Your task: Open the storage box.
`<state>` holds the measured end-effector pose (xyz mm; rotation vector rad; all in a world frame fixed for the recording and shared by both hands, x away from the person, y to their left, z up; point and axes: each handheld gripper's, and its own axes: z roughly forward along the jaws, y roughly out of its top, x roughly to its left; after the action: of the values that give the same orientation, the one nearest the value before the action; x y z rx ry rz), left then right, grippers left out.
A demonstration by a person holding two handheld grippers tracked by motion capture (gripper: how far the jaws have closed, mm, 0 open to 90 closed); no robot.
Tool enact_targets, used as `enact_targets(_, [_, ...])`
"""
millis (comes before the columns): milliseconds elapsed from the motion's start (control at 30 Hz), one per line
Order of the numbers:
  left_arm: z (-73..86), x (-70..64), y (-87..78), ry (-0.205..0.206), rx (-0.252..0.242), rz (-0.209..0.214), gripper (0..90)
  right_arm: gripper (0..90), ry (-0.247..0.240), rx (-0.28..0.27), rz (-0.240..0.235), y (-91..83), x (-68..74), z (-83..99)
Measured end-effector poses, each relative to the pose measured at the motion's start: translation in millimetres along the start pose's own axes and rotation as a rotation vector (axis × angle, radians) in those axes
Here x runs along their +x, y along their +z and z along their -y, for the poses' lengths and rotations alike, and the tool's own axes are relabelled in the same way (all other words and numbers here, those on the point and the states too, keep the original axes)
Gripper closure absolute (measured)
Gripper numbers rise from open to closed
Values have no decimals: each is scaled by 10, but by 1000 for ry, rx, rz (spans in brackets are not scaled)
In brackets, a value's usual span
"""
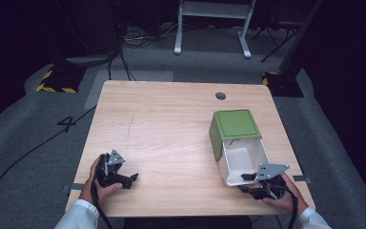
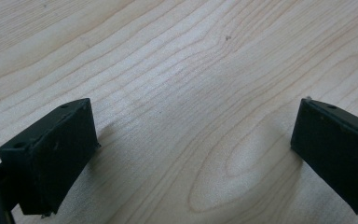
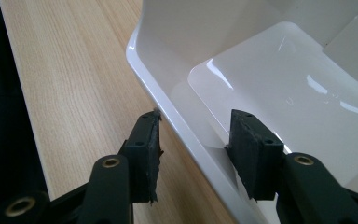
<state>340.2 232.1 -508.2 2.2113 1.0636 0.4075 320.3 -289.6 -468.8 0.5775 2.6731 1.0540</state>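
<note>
Bin (image 1: 244, 160) sits near the right edge of the tabletop (image 1: 162, 124), closer to the near right corner, white body lying with its opening toward me, green lid (image 1: 236, 125) on the far end. In the right gripper view, the white front rim (image 3: 168, 119) runs between my right gripper's (image 3: 195, 140) jaws: one pad outside the wall, one inside the glossy interior. Jaws partly parted, straddling the rim, not yet clamped as far as I can tell; small gaps visible on both sides.

My read: the grasp step is in hand. Next move calls for closing squarely on the rim without pushing the bin away, since the plastic looks slick and the bin light. Risk is the wall slipping out if I close off-centre.

Left gripper (image 1: 118, 175) rests near the near left corner, well apart from the bin, jaws spread wide over bare wood, holding nothing. Could come over to steady the lid end if needed.
</note>
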Motion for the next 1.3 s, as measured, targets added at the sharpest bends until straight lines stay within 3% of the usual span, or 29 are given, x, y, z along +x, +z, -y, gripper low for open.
enact_targets(600, [1,-4,-2,-2,0,-5,5,547,-4,8,0,-70,76,42])
enact_targets(767, [1,-4,-2,-3,0,-4,5,505,-14,-8,1,-116,110,32])
enact_targets(1000, [1,-4,-2,-3,-1,-5,5,492,-17,-73,1,-270,132,-44])
enact_targets(1100, [0,-4,-1,-2,0,-5,5,492,-30,-78,-13,-291,125,-83])
enact_targets(1300, [0,-3,-1,-3,0,-4,5,468,-44,-81,4,-313,86,-159])
